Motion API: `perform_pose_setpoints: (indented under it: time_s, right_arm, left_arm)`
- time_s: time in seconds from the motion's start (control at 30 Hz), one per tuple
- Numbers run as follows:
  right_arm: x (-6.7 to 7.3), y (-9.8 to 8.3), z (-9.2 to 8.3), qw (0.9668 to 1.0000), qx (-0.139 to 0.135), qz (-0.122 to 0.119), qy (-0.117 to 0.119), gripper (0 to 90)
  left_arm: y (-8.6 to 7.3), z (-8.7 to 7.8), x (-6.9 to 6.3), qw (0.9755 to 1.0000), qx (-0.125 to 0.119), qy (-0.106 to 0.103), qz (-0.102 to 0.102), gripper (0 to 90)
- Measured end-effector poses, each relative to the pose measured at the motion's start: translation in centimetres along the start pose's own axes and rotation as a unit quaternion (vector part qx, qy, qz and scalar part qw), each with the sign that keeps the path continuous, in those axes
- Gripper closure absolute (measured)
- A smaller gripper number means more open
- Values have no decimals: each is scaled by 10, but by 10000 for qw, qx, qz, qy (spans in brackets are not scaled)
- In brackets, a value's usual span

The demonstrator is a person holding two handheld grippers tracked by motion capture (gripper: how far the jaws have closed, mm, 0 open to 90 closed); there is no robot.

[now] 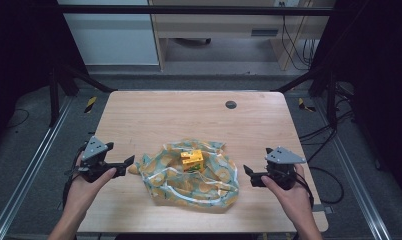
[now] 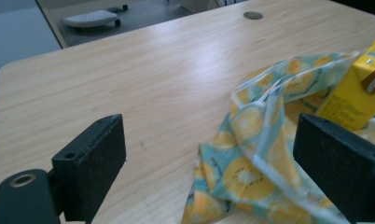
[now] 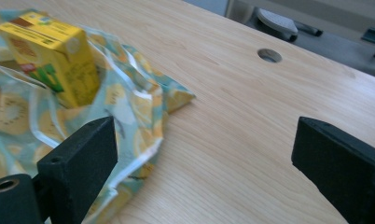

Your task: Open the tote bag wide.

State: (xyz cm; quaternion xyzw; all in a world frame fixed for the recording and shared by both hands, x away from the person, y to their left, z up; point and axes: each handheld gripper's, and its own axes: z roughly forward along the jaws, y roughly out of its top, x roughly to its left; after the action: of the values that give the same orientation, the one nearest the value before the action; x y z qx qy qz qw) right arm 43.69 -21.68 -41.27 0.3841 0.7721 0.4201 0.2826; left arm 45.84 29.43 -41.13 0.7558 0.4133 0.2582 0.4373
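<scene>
A crumpled cloth (image 1: 189, 180) printed with yellow citrus slices on teal lies on the wooden table (image 1: 189, 120), near its front edge. A small yellow drink carton (image 1: 192, 160) stands on the cloth's middle. My left gripper (image 1: 129, 164) hovers just left of the cloth, open, its jaws spread wide with the cloth's left corner (image 2: 241, 172) in front of them. My right gripper (image 1: 248, 175) is open too, just right of the cloth, with the cloth's edge (image 3: 139, 112) and the carton (image 3: 55, 60) to the left of its jaws. Neither holds anything.
A round cable hole (image 1: 231, 104) sits near the table's far edge. Beyond the table stands light wooden furniture (image 1: 214, 30), with cables (image 1: 294, 45) hanging at the right. Metal rails (image 1: 29, 165) run along both sides on the floor.
</scene>
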Motion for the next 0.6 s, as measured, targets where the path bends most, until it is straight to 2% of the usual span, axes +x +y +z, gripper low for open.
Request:
perform_pose_setpoints:
  time_s: [0.33,0.4,0.43,0.5,0.6]
  right_arm:
    - [-20,-29,8,9984,312,380,-267,90]
    - [-22,-34,12,9964,572,371,-494,90]
    - [-22,-36,15,9950,686,399,-600,91]
    - [-24,-39,20,9935,776,540,-630,93]
    - [-28,-43,29,9905,782,806,-793,95]
  left_arm:
    - [-38,8,24,9992,280,170,-245,73]
    - [-46,12,28,9986,337,226,-329,73]
    - [-50,13,31,9985,387,261,-304,73]
    - [-58,17,32,9976,454,406,-344,73]
    - [-71,21,34,9960,567,447,-517,74]
